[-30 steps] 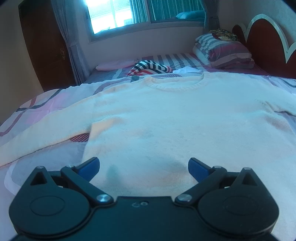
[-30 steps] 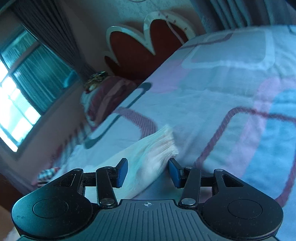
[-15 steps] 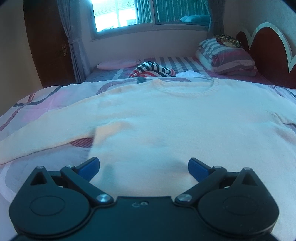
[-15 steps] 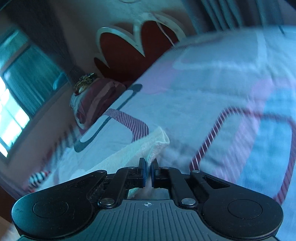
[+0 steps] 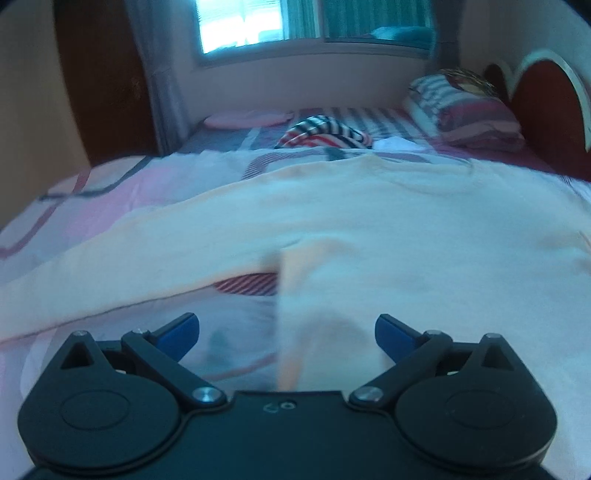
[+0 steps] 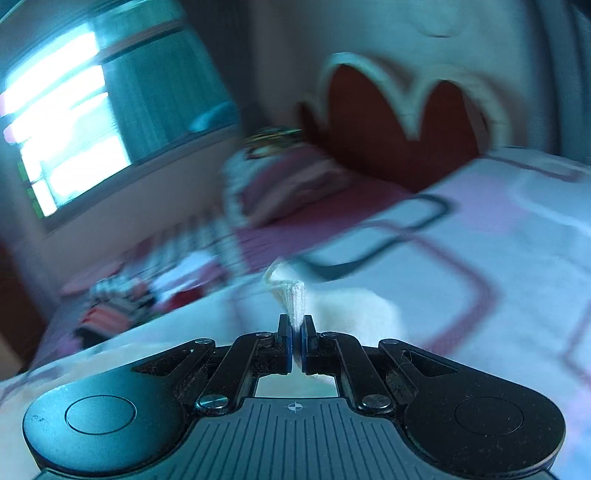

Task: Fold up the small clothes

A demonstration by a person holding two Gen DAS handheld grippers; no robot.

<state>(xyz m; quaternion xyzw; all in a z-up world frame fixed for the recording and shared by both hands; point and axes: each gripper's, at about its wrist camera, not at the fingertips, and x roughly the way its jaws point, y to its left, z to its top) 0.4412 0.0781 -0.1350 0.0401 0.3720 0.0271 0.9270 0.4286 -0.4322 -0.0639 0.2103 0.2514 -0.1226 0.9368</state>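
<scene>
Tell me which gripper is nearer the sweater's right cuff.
Right. The right gripper is shut on the cuff, pinched between its fingers. The left gripper hangs open over the sweater body's side edge, gripping nothing.

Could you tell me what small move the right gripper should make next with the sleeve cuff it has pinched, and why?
Probably carry the cuff inward across the cream sweater body. The right gripper is shut on the cuff and has it off the bedspread, while the sweater lies flat and unfolded. The left gripper is open above the side edge.

Dim, bluish daylight from the window [image 5: 258,26]; motion blur, fisheye-bent edges.
</scene>
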